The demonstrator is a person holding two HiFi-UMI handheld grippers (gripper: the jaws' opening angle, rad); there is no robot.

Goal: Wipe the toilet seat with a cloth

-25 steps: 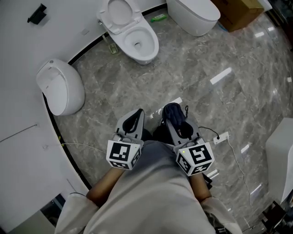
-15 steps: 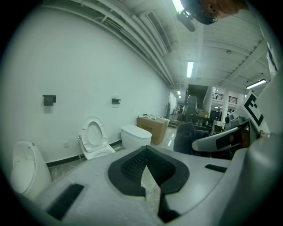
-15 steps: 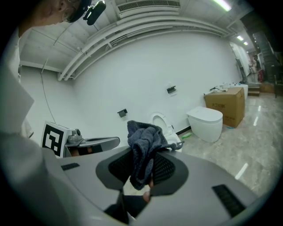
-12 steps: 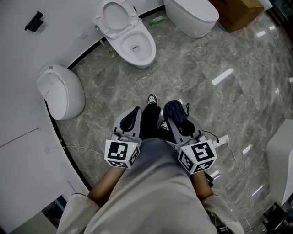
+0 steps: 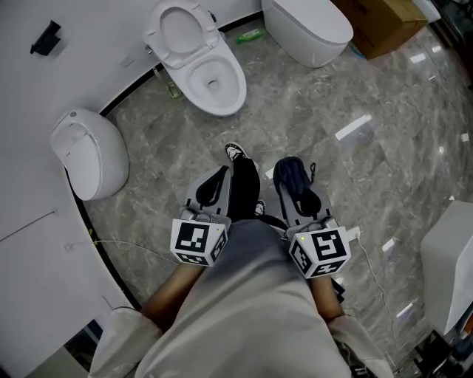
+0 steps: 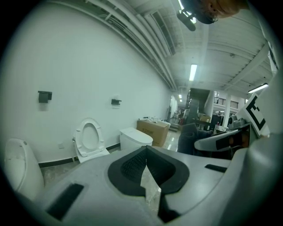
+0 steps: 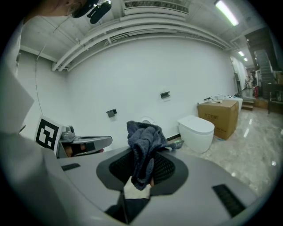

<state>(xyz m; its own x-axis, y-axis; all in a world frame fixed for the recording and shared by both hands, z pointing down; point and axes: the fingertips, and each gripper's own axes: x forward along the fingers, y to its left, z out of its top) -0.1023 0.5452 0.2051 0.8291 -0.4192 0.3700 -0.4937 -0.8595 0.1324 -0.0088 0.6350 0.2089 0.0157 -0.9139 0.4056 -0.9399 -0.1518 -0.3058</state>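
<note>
A white toilet (image 5: 211, 74) with its lid raised stands against the curved wall at the top of the head view, well ahead of both grippers. It also shows small in the left gripper view as the toilet (image 6: 90, 139). My right gripper (image 5: 292, 171) is shut on a dark blue cloth (image 5: 293, 179), which bunches up over its jaws. The right gripper view shows the cloth (image 7: 143, 148) pinched between the black pads. My left gripper (image 5: 221, 176) is held level beside it, shut with nothing in it (image 6: 146, 152). A black trouser leg and a shoe (image 5: 236, 153) show between the grippers.
A closed white toilet (image 5: 309, 26) and a cardboard box (image 5: 384, 21) stand at the top right. A green bottle (image 5: 251, 34) lies by the wall. A white wall-hung fixture (image 5: 85, 151) juts out at left. A white cable (image 5: 373, 255) runs over the marble floor; a white unit (image 5: 447, 269) stands at right.
The person has stepped forward: a leg and shoe now reach out between the grippers. Both grippers moved with the body, and the right one still holds the cloth.
</note>
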